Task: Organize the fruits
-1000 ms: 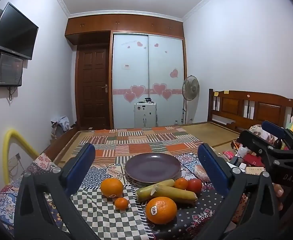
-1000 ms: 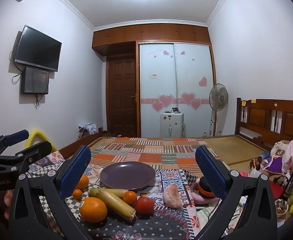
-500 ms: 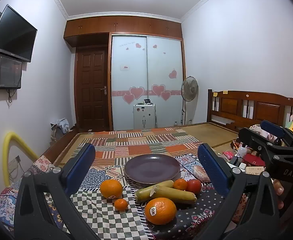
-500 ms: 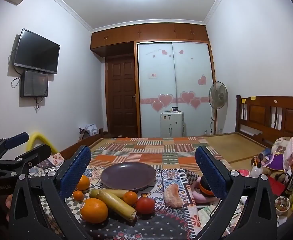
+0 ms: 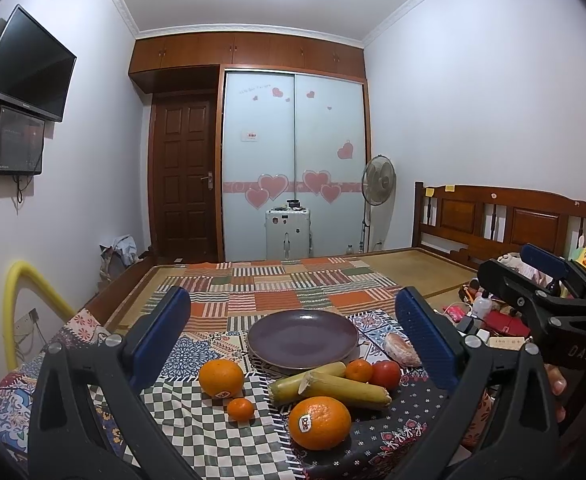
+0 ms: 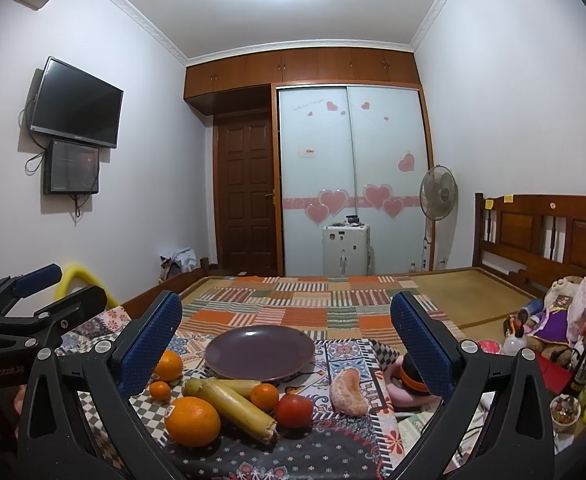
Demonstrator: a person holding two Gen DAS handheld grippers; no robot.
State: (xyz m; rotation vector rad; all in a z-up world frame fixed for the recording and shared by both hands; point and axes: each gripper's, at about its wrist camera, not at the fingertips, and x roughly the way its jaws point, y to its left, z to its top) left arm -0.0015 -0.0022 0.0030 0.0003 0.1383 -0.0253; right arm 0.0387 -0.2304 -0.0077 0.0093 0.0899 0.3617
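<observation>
Purple and bare, the plate (image 5: 303, 338) sat on the patchwork cloth (image 5: 181, 356) at the far side of the fruit, nothing yet laid on it. Nearer the cameras lay the scatter: a large orange with a sticker (image 5: 319, 423) closest in the left wrist view, a second orange (image 5: 221, 378) off to its left, a small mandarin (image 5: 241, 409) between them, two yellow-green stalks that looked like cut sugarcane (image 5: 345, 390) lying crossed, another mandarin (image 5: 359, 371) and a tomato (image 5: 385, 374) just beside the plate's rim, and a peeled citrus piece (image 6: 348, 393) lying apart to the right.

Both claws hovered short of the fruit with their blue pads spread wide: the left gripper (image 5: 295, 344) held nothing, and the right gripper (image 6: 287, 346) was equally empty. Each could be seen at the edge of the other's view, level with its partner.

By my judgement the work had not begun, and the step in hand was choosing a first piece. The stickered orange looked the easiest start for the left claw: it stood free of its neighbours, so the pads could come down on either side at its widest part without nudging anything. Round fruit rolls, so the squeeze wanted to be centred and gentle. The tomato touched the mandarin and called for a softer grip still. The stalks were better left until the round pieces were cleared.
</observation>
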